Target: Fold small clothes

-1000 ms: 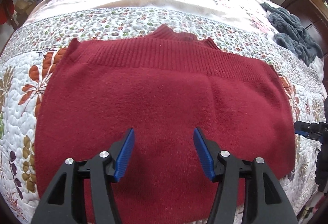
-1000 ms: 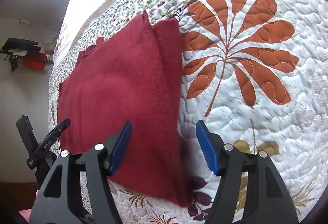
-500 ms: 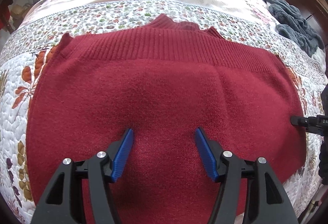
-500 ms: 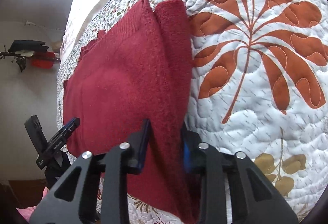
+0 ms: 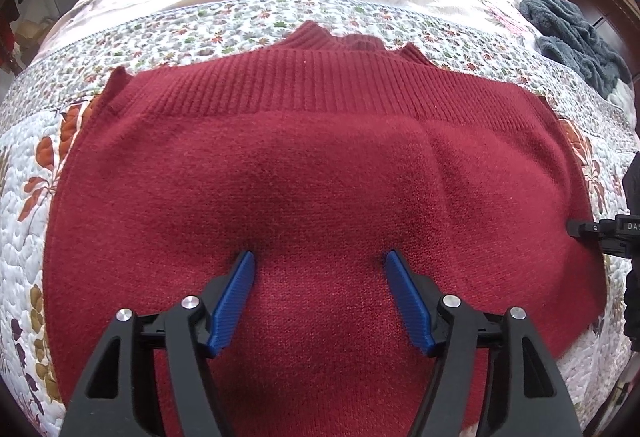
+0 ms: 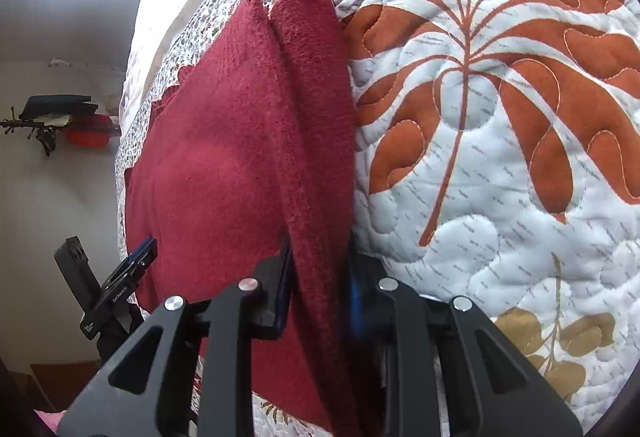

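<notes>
A dark red knit sweater [image 5: 312, 173] lies folded on the quilted bed, ribbed hem toward the far side. My left gripper [image 5: 320, 265] hovers open over the sweater's near middle, its blue pads apart with only flat knit between them. In the right wrist view the same sweater [image 6: 224, 165] runs along the left, and my right gripper [image 6: 318, 269] is shut on the sweater's right side edge, a ridge of layered fabric pinched between its fingers. The right gripper's tip [image 5: 600, 229] shows at the sweater's right edge in the left wrist view.
The floral quilt [image 6: 500, 117] covers the bed to the right of the sweater. A grey fuzzy garment [image 5: 572, 33] lies at the bed's far right corner beside dark wooden furniture. The left gripper [image 6: 116, 281] appears at the right view's lower left, near the bed edge.
My right gripper closed on the sweater's side edge and has lifted it slightly. My left gripper moved forward and lower over the sweater, still open.
</notes>
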Demonstrator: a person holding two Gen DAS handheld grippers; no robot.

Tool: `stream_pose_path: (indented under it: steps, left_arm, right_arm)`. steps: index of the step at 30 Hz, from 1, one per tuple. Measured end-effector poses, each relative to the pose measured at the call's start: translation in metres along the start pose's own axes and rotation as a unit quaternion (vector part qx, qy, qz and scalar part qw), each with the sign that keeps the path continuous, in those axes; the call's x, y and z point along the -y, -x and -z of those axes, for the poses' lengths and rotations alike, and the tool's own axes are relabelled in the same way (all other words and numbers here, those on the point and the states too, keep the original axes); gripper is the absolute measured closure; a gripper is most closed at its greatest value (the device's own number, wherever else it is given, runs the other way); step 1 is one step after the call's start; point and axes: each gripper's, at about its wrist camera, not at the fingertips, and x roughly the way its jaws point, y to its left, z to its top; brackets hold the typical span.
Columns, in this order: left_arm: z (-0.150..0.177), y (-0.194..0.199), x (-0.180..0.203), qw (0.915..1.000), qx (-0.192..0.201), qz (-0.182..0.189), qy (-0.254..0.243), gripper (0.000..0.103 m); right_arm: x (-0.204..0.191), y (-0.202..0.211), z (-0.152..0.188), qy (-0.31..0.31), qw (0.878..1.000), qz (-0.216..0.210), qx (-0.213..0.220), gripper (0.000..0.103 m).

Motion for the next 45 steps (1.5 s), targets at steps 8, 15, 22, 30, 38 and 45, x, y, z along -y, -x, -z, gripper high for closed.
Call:
stream_pose_path:
  steps: [8, 15, 22, 30, 38, 45]
  left_arm:
    - [0.0, 0.0, -0.001, 1.0, 0.001, 0.003, 0.002, 0.033]
    - [-0.006, 0.025, -0.016, 0.999, 0.009, 0.03, 0.032, 0.034]
    - [-0.007, 0.042, -0.035, 0.9977, 0.02, 0.041, 0.051, 0.034]
    - [-0.006, 0.059, -0.062, 0.9945, 0.033, 0.056, 0.083, 0.034]
    - [0.001, 0.063, -0.087, 0.9911, 0.034, 0.068, 0.109, 0.034]
    - [0.003, 0.064, -0.09, 0.9884, 0.032, 0.092, 0.117, 0.034]
  right_arm:
    - [-0.006, 0.003, 0.003, -0.014, 1.0, 0.007, 0.005, 0.083]
    - [-0.062, 0.027, 0.008, 0.025, 0.999, 0.016, 0.021, 0.088]
    - [-0.142, 0.023, 0.017, 0.095, 0.995, 0.005, 0.015, 0.088]
    - [-0.215, -0.022, 0.021, 0.148, 0.989, 0.018, -0.015, 0.089]
    - [-0.228, -0.088, 0.025, 0.146, 0.986, 0.055, -0.056, 0.09]
    - [-0.219, -0.105, 0.023, 0.136, 0.987, 0.048, -0.068, 0.085]
